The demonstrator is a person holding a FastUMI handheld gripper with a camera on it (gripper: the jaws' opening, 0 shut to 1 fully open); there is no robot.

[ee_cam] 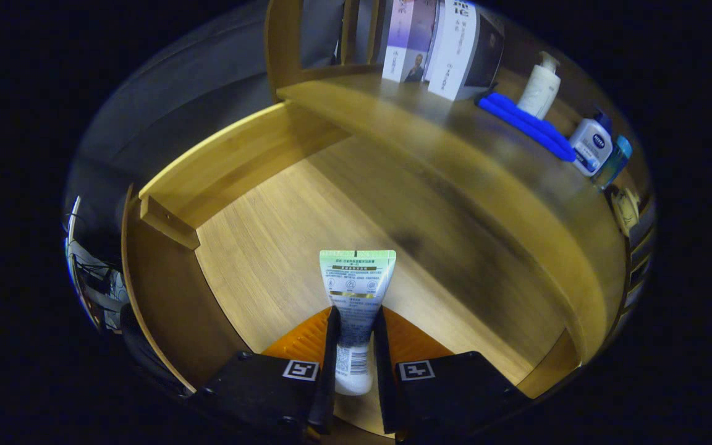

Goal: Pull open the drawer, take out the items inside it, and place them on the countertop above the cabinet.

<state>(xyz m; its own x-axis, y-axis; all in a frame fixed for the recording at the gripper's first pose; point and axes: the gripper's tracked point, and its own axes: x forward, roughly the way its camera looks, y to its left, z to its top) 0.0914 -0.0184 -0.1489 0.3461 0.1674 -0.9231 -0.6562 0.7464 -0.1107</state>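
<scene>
The fingers (355,346) are pinching a tube (356,296) between them, nearly closed on its lower half, over the open drawer (257,247). The tube's flat end is pointing ahead, toward the desk (455,161) above. The tube is soft and smooth, so it may be slipping or swinging if lifted fast. Its far end could be catching the desk's front edge on the way up, or knocking the bottles (591,145) and boxes (449,43) crowding the top.
</scene>
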